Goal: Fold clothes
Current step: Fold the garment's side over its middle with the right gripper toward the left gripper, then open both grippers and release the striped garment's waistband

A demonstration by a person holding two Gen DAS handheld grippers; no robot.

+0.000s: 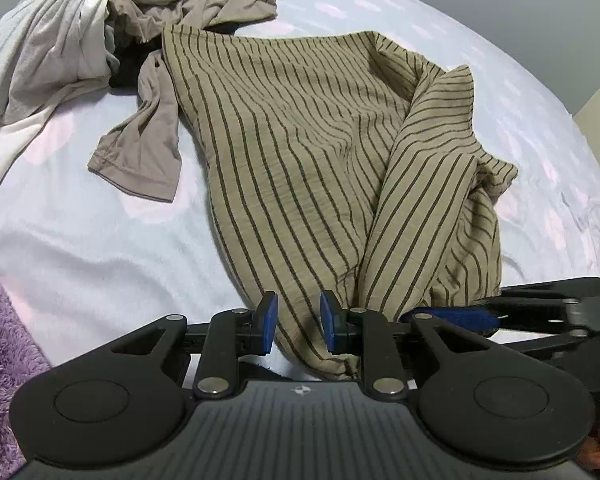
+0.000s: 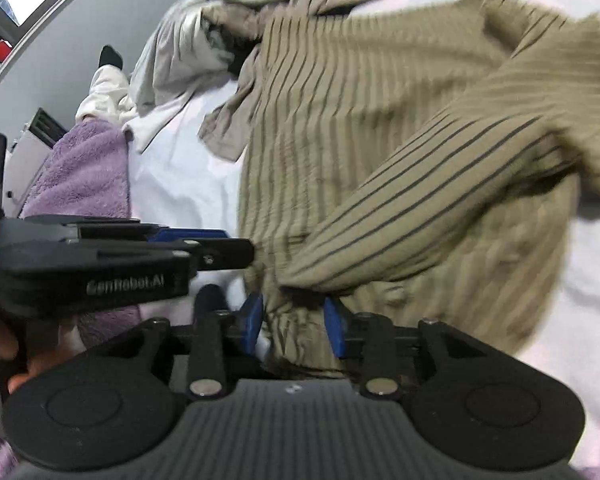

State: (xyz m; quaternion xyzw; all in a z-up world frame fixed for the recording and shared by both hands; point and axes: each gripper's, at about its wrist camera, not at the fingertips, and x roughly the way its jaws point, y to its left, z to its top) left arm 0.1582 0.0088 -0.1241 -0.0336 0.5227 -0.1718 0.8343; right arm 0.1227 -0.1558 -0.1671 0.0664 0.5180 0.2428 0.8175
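Observation:
A tan shirt with dark stripes [image 1: 300,140] lies spread on the pale bed sheet [image 1: 80,240], its right side folded over itself. My left gripper [image 1: 298,322] is open, its blue pads on either side of the shirt's near hem. My right gripper [image 2: 294,326] is open too, with bunched striped cloth [image 2: 380,160] between its pads; that view is blurred. The right gripper shows in the left wrist view [image 1: 540,312] at the right, low beside the shirt's edge. The left gripper shows in the right wrist view [image 2: 220,252] at the left.
A pile of grey, white and taupe clothes [image 1: 80,40] lies at the far left of the bed, one taupe sleeve [image 1: 144,152] reaching toward the striped shirt. A purple fluffy blanket [image 2: 80,172] lies at the bed's left edge. A grey wall [image 2: 100,8] stands behind.

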